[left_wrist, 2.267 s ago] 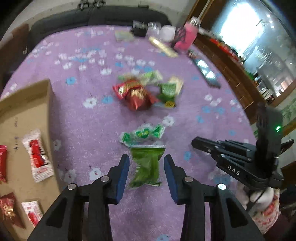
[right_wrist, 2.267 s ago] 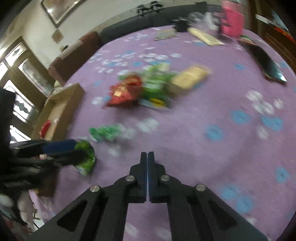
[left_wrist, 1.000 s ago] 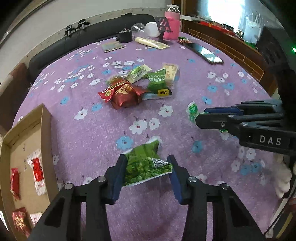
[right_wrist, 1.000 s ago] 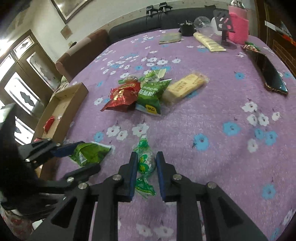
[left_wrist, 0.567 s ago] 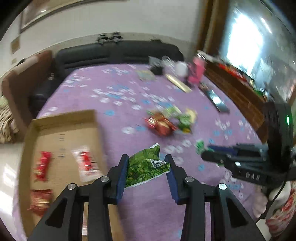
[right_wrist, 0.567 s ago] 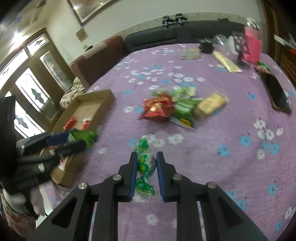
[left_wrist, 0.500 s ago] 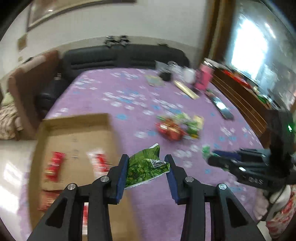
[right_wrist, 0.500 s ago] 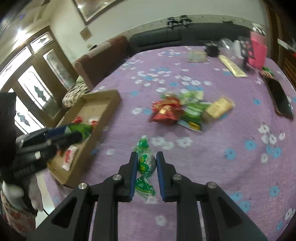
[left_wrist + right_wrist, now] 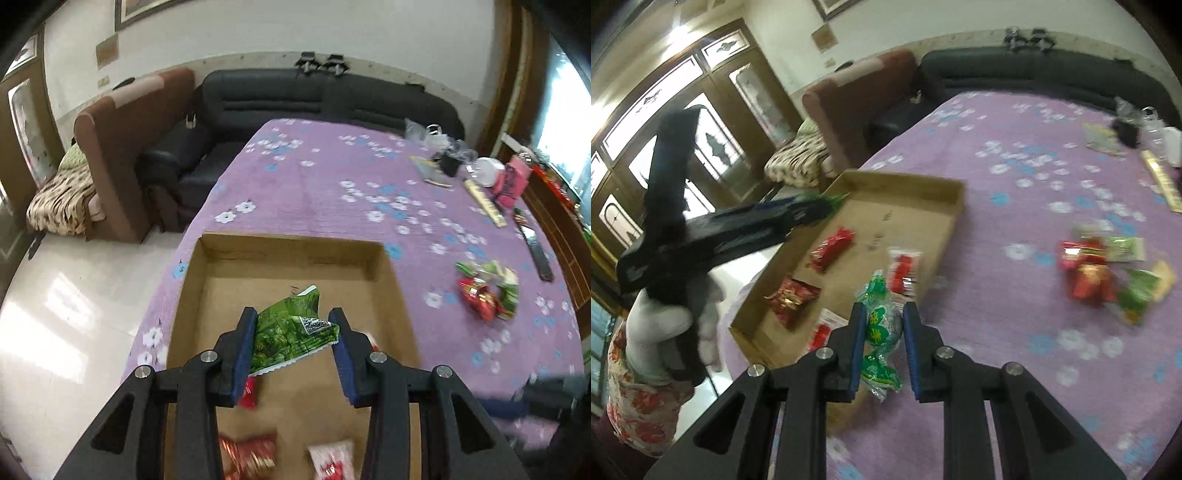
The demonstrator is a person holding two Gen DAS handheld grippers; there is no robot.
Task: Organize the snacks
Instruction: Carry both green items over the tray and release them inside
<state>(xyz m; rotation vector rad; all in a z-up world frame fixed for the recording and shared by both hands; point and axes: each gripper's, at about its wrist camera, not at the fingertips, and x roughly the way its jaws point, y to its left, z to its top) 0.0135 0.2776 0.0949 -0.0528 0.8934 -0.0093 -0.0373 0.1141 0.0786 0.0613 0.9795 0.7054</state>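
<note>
Both loads were carried off the table's middle to the cardboard box (image 9: 384,266) at its left edge. The left gripper (image 9: 293,345), clamped on the green packet (image 9: 291,332), was over the box; the right gripper (image 9: 884,341), pinching the green candy (image 9: 882,321), was at its near rim. Release judged next.

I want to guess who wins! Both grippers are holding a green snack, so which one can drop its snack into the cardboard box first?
Probably the left gripper. Its green packet hangs right over the cardboard box. The right gripper, jaws shut on the green candy, seems nearer the box's edge.
</note>
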